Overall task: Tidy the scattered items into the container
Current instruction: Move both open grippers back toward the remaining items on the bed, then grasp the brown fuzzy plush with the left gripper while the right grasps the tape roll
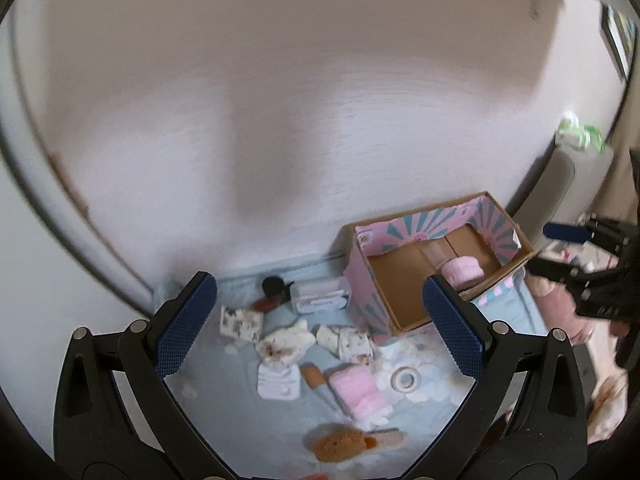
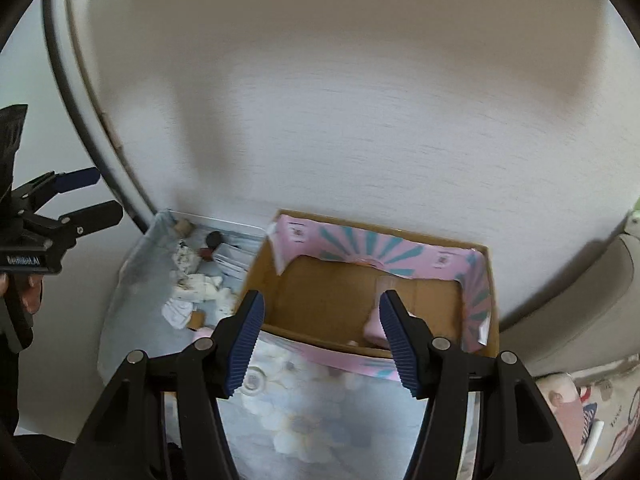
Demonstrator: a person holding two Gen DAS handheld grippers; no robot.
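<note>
An open cardboard box with pink and teal lining (image 1: 496, 224) (image 2: 476, 280) stands on a pale blue flowered cloth against the wall. One pink rolled cloth (image 1: 462, 270) (image 2: 374, 326) lies inside it. My left gripper (image 1: 320, 320) is open and empty above scattered items: patterned folded cloths (image 1: 240, 322), a stained white cloth (image 1: 286, 342), a pink folded cloth (image 1: 358, 394), a brown sponge (image 1: 338, 444) and a tape roll (image 1: 406, 378). My right gripper (image 2: 320, 340) is open and empty above the box's near wall.
A black round item (image 1: 274, 284) and a white packet (image 1: 320, 298) lie at the wall left of the box. A grey cushioned seat (image 2: 580, 300) stands to the right. A white wall is behind, with a door frame (image 2: 80, 140) at left.
</note>
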